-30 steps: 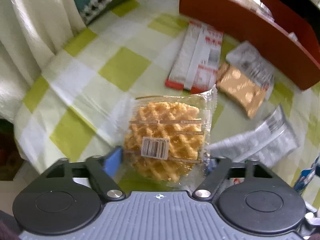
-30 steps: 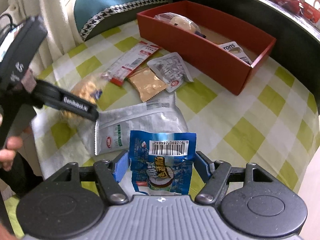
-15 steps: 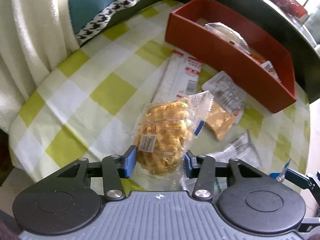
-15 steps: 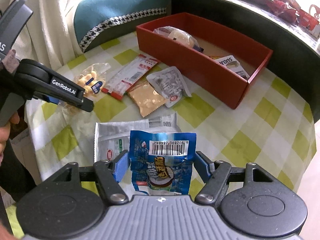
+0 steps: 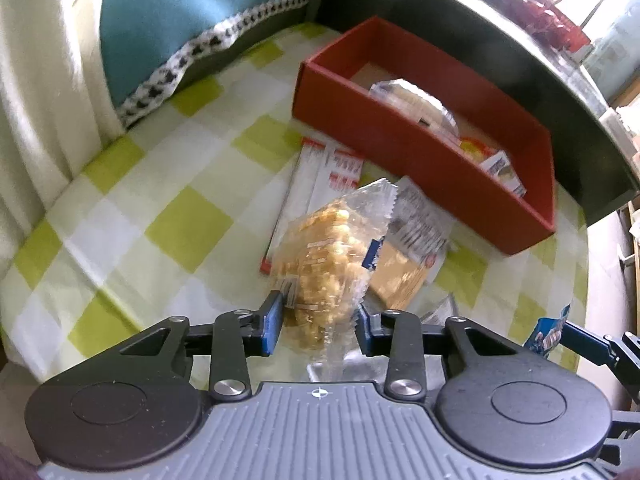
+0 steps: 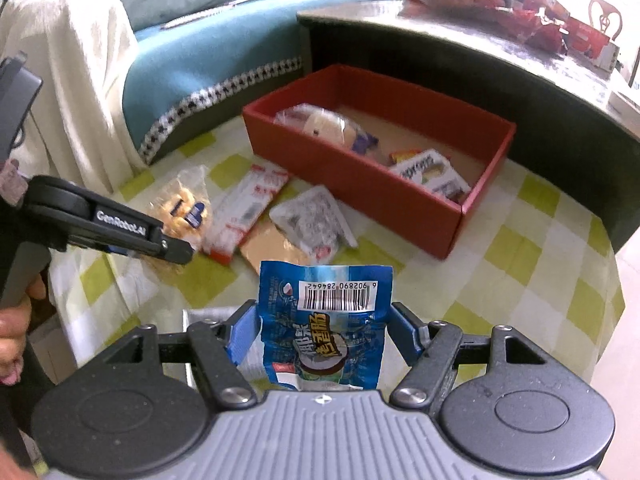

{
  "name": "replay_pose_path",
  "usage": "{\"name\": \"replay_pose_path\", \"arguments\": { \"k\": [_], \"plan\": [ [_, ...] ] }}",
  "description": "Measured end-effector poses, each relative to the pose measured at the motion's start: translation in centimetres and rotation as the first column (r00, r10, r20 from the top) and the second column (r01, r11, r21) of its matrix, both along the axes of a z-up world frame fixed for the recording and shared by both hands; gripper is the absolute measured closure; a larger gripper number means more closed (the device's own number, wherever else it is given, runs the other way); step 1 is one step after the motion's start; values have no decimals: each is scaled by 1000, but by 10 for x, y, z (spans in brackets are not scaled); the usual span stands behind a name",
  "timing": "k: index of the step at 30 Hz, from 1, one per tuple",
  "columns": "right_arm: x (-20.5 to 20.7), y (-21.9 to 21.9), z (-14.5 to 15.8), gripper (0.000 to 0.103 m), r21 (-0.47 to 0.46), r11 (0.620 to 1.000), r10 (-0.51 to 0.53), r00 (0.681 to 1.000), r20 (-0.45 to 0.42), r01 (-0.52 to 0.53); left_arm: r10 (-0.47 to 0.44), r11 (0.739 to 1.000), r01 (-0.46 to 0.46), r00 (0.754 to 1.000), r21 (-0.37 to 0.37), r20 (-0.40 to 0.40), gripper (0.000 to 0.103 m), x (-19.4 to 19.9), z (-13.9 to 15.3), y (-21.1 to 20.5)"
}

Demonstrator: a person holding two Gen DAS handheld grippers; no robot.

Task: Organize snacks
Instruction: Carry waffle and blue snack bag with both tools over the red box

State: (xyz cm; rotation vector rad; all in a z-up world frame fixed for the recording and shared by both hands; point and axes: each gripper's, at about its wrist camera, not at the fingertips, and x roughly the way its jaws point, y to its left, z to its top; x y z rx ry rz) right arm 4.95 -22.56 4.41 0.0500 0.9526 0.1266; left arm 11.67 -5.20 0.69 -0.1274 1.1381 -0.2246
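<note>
Both claws are loaded and held above the bench, so the step in hand looks like the carry toward the red box (image 6: 384, 184). The left claw (image 5: 318, 320) is clamped on a clear waffle packet (image 5: 332, 256), squeezed narrow between its blue pads and lifted clear of the checked cloth (image 5: 132, 208), on the near side of the box. The right claw (image 6: 320, 336) grips a blue snack pouch (image 6: 324, 328) by its sides, barcode end pointing toward the box.

The red box already holds a clear-wrapped bun (image 6: 320, 122) at its left end and a small printed packet (image 6: 430, 170) toward its right end. Just in front of its near wall lie three loose packets: a red-and-white stick pack (image 6: 248, 208), a silver sachet (image 6: 312, 220) and a tan sachet (image 6: 272, 248). A silver-white pouch (image 6: 208, 316) lies further from the box, under the right claw.

Next, I'd judge, each packet must clear the near wall and be released over a bare patch of the box floor, between the bun and the printed packet.
</note>
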Motion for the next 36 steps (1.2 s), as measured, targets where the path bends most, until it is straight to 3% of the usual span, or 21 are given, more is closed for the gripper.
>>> {"name": "replay_pose_path", "arguments": {
  "k": [7,12,15,17,19,25,28,31,36],
  "plan": [
    [16,-13,13,33,31,998,-54,998,31,53,-20,998,22,1000,-56,21,65,13,9,-11],
    [25,-18,13,33,41,996,-75,997,32,73,-13,1000,13,1000,-5,-12,60,23,-13,-16],
    [26,-16,9,33,42,997,-67,998,18,66,38,999,-38,999,3,-21,37,31,-21,-9],
    [27,-14,6,33,43,998,-53,999,11,52,62,998,-63,998,25,14,12,33,-14,-1],
    [26,-14,4,32,48,998,-43,999,7,43,64,997,-65,997,44,32,7,33,-11,5],
    [26,-8,1,33,50,999,-12,1000,-5,12,114,986,-111,993,128,-19,7,49,-42,2],
    [26,-9,0,33,51,999,-13,1000,-8,13,148,981,-143,989,128,-29,15,51,-54,1],
    [27,-12,-1,33,46,999,-20,1000,-14,21,136,981,-133,991,142,-14,22,48,-49,0],
    [28,-13,-2,33,42,999,-25,1000,-15,25,120,987,-117,993,113,-18,25,39,-42,4]
  ]
}}
